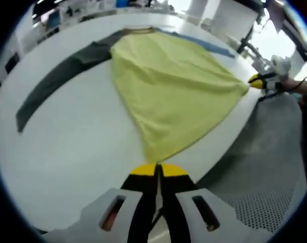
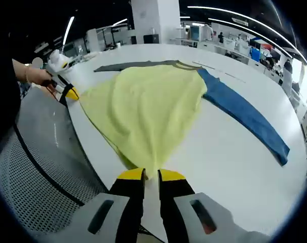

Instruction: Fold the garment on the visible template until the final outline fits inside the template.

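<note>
A garment with a yellow body (image 1: pixel 168 86), a grey sleeve (image 1: pixel 57 76) and a blue sleeve (image 1: pixel 209 45) lies spread on the white table (image 1: pixel 67 147). My left gripper (image 1: pixel 157 171) is shut on one bottom corner of the yellow cloth. In the right gripper view the yellow body (image 2: pixel 143 106) runs up from my right gripper (image 2: pixel 151 175), which is shut on the other bottom corner. The blue sleeve (image 2: pixel 244 114) stretches right and the grey sleeve (image 2: pixel 128 66) lies at the far end. Each gripper appears in the other's view, the right gripper (image 1: pixel 255 80) and the left gripper (image 2: pixel 70 92), pinching its corner.
The table's near edge (image 2: pixel 87 147) curves past both grippers, and beyond it is grey floor (image 2: pixel 42 152) with a perforated mat (image 1: pixel 265 212). A person's hand (image 2: pixel 39 76) holds the left gripper. Desks and equipment (image 2: pixel 219 40) stand far behind the table.
</note>
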Demonstrator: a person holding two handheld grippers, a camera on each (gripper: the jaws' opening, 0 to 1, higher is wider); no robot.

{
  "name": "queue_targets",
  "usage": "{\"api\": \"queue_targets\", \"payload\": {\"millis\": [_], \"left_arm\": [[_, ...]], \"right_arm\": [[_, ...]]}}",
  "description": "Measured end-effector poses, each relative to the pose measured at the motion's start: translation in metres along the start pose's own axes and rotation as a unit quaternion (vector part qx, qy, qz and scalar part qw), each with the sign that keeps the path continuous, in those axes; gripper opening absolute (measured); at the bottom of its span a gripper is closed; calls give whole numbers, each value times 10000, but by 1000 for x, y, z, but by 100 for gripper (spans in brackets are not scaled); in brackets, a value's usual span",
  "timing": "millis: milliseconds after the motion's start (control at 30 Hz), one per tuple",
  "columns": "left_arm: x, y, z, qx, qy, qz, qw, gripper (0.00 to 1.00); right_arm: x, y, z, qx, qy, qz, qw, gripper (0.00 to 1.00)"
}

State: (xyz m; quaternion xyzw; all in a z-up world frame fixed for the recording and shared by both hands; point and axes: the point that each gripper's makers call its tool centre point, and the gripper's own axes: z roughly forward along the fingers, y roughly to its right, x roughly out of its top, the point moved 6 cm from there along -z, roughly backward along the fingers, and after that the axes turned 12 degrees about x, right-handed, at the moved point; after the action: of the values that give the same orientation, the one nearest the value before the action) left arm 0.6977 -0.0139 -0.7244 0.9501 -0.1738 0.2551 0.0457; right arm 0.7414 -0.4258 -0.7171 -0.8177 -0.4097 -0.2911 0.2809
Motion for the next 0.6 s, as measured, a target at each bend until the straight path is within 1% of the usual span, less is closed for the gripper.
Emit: {"api": "queue_targets", "payload": {"millis": [33,67,100,167,200,233,267,333,367,433,500,533,600], "left_arm": [[0,-1,0,10,8,7,10000,0],[-1,-1,-1,20,7,-3,10000,0],[-1,-1,-1,21,2,-29,10000,0],[-1,-2,-1,48,-57,-46,10000,0],[-1,-2,-2,91,-125,12,9999,0],[1,-1,-3,92,-92,73,9999,0],[7,1,-4,16,104,49,9999,0],[19,5,-5,-99,351,-125,9993,0],[25,6,-4,-89,483,-58,9988,0],[31,9,0,-72,529,48,9986,0],[34,11,6,-68,467,216,9987,0],[34,6,12,-29,419,372,9984,0],[32,6,15,-4,294,480,9984,0]], "right_arm": [[-1,-1,1,-50,-48,-17,10000,15],[-4,-1,2,-64,-182,-46,9998,13],[-6,0,3,-72,-213,-43,9997,11],[-9,-2,4,-50,-243,-8,9997,11],[-9,-2,4,-55,-244,-7,9997,10],[-10,-2,5,-65,-247,-13,9997,11],[-10,-2,6,-67,-236,-15,9997,11],[-10,-2,8,-95,-241,-26,9997,9],[-10,-1,9,-109,-254,-46,9996,8],[-9,-2,10,-134,-295,-139,9994,3],[-9,-2,10,-171,-383,-298,9987,2],[-9,-4,10,-164,-383,-331,9986,2],[-8,-6,9,-169,-407,-475,9979,2]]}}
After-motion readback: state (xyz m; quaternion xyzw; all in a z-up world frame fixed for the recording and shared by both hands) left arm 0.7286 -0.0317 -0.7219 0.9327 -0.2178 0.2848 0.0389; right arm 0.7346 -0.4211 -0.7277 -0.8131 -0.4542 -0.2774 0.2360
